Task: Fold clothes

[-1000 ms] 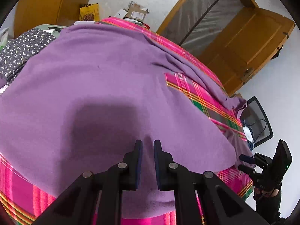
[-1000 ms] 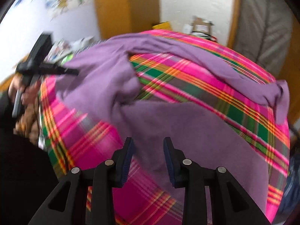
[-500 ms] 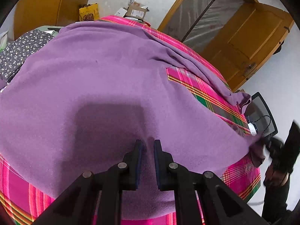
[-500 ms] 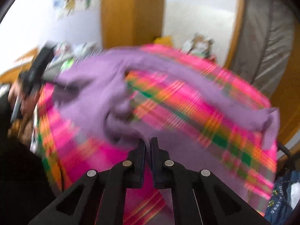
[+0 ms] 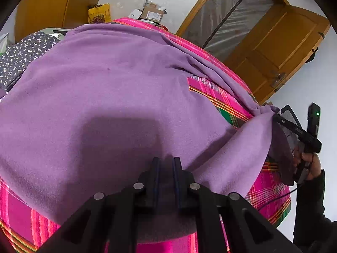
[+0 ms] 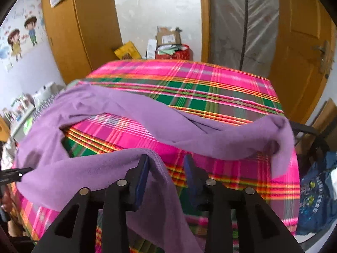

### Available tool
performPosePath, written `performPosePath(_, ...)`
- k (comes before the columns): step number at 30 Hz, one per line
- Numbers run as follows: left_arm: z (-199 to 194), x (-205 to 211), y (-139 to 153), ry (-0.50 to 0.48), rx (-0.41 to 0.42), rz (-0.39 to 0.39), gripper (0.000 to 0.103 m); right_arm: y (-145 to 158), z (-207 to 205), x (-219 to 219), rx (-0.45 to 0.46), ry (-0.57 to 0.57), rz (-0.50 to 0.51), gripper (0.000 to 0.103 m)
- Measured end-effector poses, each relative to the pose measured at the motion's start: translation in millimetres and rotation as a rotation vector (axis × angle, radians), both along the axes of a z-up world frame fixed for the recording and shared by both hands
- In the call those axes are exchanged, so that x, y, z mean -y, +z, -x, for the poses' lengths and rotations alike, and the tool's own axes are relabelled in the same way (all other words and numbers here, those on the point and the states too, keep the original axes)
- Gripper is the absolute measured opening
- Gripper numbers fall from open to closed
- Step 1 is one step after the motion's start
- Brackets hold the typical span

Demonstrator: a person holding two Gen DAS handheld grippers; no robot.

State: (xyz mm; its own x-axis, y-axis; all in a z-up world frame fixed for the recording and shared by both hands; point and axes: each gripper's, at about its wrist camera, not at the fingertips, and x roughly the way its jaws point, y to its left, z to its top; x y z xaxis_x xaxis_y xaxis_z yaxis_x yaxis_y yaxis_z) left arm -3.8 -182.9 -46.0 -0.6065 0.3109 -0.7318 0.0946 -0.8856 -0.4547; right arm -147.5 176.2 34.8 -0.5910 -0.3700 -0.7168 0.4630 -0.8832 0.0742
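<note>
With the left gripper (image 5: 165,166) nearly closed on the near hem, we lift the purple sweater (image 5: 105,88) off the bed (image 6: 189,80) to fold it, its edge only draped over one finger of the wide-open right gripper (image 6: 167,164).

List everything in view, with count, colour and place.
purple garment: one, purple, spread on the bed, near edge lifted
plaid bedcover: one, pink and green, under the garment
floral cloth: one, dark grey with white flowers, beside the bed
cardboard box: one, brown, beyond the bed
yellow bag: one, by the wall
blue bag: one, right of the bed
wooden door: one, orange-brown, right
left tool: black, shut on the garment
right tool: black, open, garment draped over one finger
</note>
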Motion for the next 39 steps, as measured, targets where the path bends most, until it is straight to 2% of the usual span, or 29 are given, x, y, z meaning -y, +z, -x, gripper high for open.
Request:
performPosePath(6,3.0,-1.7,1.9,-0.002,0.001,0.011,0.011,6.2,-23.9,-53.4,-0.026,-0.123,0.004,0.039)
performPosePath(12,2.2,-5.9,2.4,0.004,0.004,0.032,0.011,1.3,-76.3,-105.2,-0.034,-0.169,0.055,0.049)
performPosePath(16,3.8,-9.9,3.7,-0.005,0.014,0.049,0.011,-6.7,-113.3,-108.8,-0.043,-0.127,0.027,0.050)
performPosePath(22,4.5,-15.2,4.3,-0.022,0.021,0.060,0.011,-30.3,-150.9,-105.3,0.007,-0.077,0.019,0.051)
performPosePath(25,4.4,-16.8,3.9,-0.029,0.020,0.060,0.011,-43.6,-154.0,-95.3,0.009,-0.059,-0.068,0.051)
performPosePath(27,3.2,-17.4,3.9,-0.027,0.016,0.059,0.011,-46.6,-149.3,-95.7,0.008,-0.083,-0.092,0.048)
performPosePath(28,2.8,-16.9,3.8,-0.026,0.015,0.055,0.011,-46.0,-144.5,-98.5,0.008,-0.109,-0.089,0.028)
performPosePath(29,2.4,-16.4,3.7,-0.024,0.014,0.052,0.011,-44.3,-139.7,-101.5,0.005,-0.133,-0.082,0.015)
performPosePath(30,2.1,-16.0,3.6,-0.023,0.012,0.048,0.011,-36.0,-135.2,-105.6,-0.019,-0.150,-0.057,0.009)
performPosePath(33,1.7,-15.0,3.1,-0.020,0.007,0.039,0.011,-7.0,-118.3,-112.3,-0.107,-0.168,-0.011,0.009)
performPosePath(36,2.5,-15.5,2.7,-0.018,0.003,0.034,0.011,3.6,-78.9,-121.5,-0.103,-0.236,0.007,0.009)
performPosePath(38,2.1,-15.8,2.5,-0.016,0.003,0.031,0.011,10.7,-52.7,-127.6,-0.100,-0.282,0.019,0.012)
performPosePath(39,1.7,-15.9,2.5,-0.015,0.002,0.029,0.011,14.2,-39.5,-130.6,-0.098,-0.304,0.025,0.017)
